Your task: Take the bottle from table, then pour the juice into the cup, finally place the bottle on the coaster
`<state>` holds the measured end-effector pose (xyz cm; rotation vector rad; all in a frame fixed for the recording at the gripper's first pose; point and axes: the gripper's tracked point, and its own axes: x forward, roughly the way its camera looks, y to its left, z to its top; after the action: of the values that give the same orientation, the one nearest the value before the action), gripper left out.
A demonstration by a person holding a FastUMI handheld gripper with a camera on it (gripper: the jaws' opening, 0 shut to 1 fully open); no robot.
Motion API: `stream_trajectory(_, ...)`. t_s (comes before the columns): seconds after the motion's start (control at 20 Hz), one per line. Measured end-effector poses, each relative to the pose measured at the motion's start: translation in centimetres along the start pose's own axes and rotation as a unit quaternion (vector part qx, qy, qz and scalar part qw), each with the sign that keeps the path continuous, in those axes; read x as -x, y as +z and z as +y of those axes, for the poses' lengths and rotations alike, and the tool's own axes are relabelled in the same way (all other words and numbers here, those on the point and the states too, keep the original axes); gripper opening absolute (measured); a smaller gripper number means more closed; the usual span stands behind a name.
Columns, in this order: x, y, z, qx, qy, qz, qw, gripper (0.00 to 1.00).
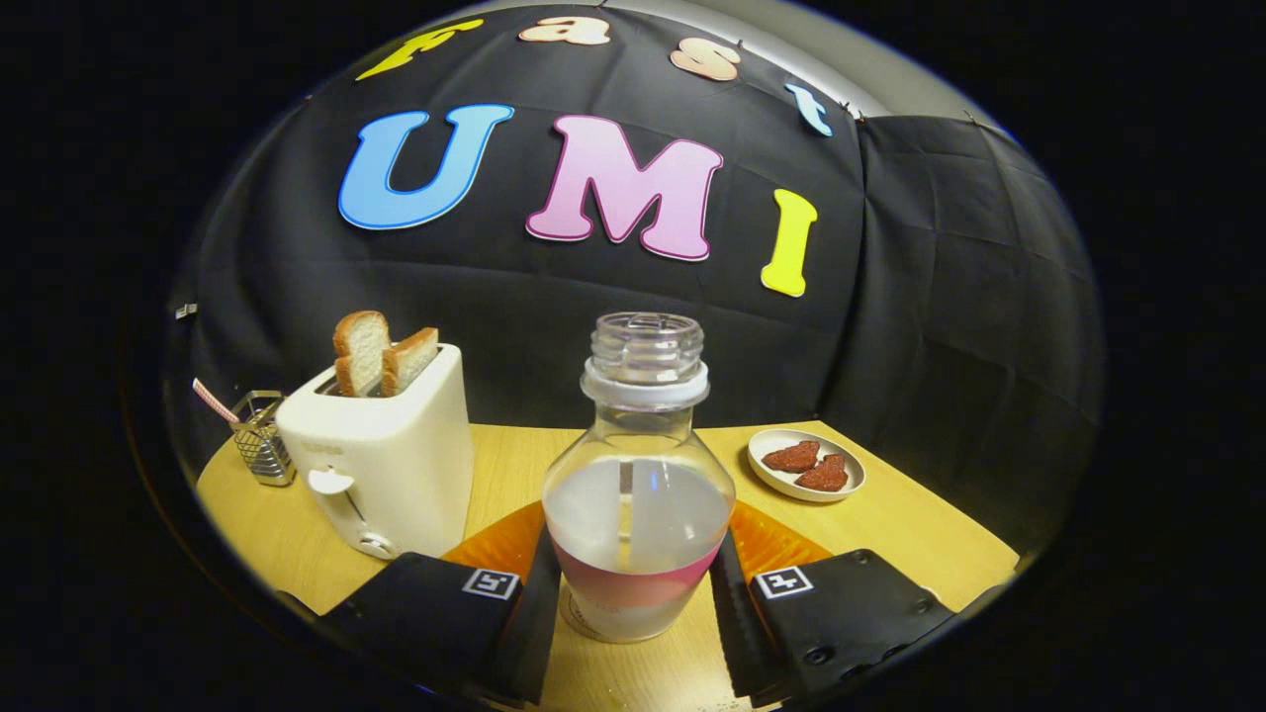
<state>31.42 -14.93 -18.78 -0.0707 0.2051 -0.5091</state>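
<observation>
- Bottle (638, 485): clear, uncapped, upright, partly filled with pale liquid, a pink band round its lower body. It stands between the two fingers, its base on or just above an orange coaster (781, 544) — contact with the coaster cannot be confirmed.
- Gripper (638, 593): both fingers sit close against the bottle's lower sides and appear to clamp it.
- Coaster: lies flat on the wooden table (910, 514), showing on either side of the bottle.
- Toaster (386, 455): white, beyond the left finger, two bread slices (381, 356) standing in its slots.
- Wire basket (259, 440): beside the toaster's far side, a striped straw leaning out.
- Small white plate (803, 487): beyond the right finger — two reddish-brown pieces on it.
</observation>
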Motion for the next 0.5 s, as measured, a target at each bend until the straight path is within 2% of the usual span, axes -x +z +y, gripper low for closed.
stream_trajectory(0.5, -3.5, -4.4, -0.3, -0.044, -0.022, 0.038, 0.998, 0.72)
